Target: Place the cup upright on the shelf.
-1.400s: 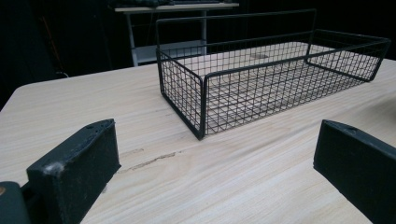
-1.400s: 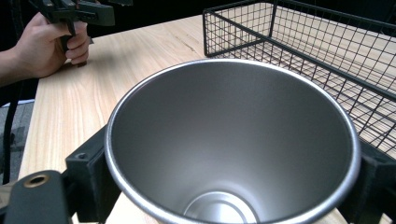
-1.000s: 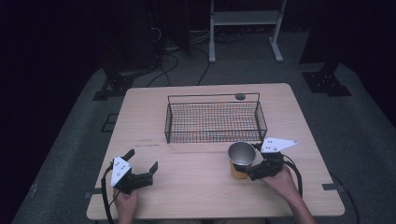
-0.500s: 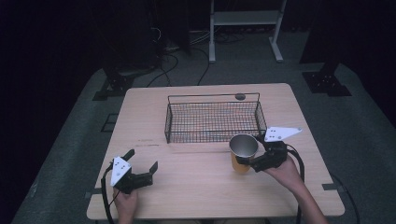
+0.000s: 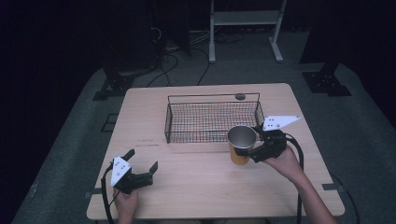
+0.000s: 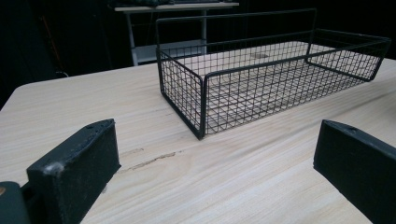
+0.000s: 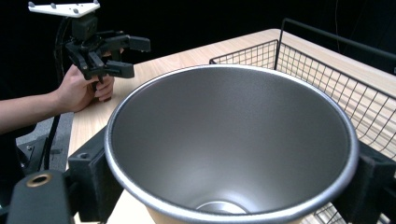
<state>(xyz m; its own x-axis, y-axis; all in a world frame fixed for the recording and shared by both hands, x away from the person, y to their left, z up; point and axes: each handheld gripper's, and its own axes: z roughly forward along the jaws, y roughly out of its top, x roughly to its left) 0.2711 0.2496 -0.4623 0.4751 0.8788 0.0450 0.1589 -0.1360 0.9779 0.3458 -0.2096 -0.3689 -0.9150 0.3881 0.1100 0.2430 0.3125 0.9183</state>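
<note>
The right gripper (image 5: 248, 150) is clamping the cup (image 5: 241, 144) (orange outside, steel inside) right of centre in the high view, just before the wire basket (image 5: 212, 119). The left gripper (image 5: 140, 166), lower left, is gaping wide, holding nothing. The cup's base is lying cut off in the right gripper view.

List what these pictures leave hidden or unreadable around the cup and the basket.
- Cup base, right gripper view: cut off by the bottom edge, so lifted or standing is unclear.
- Right tool contact with the cup, high view: hidden behind the cup.
- Small dark object behind the wire basket, high view: too small to identify.
- Basket's right end, left gripper view: cut off by the edge.
</note>
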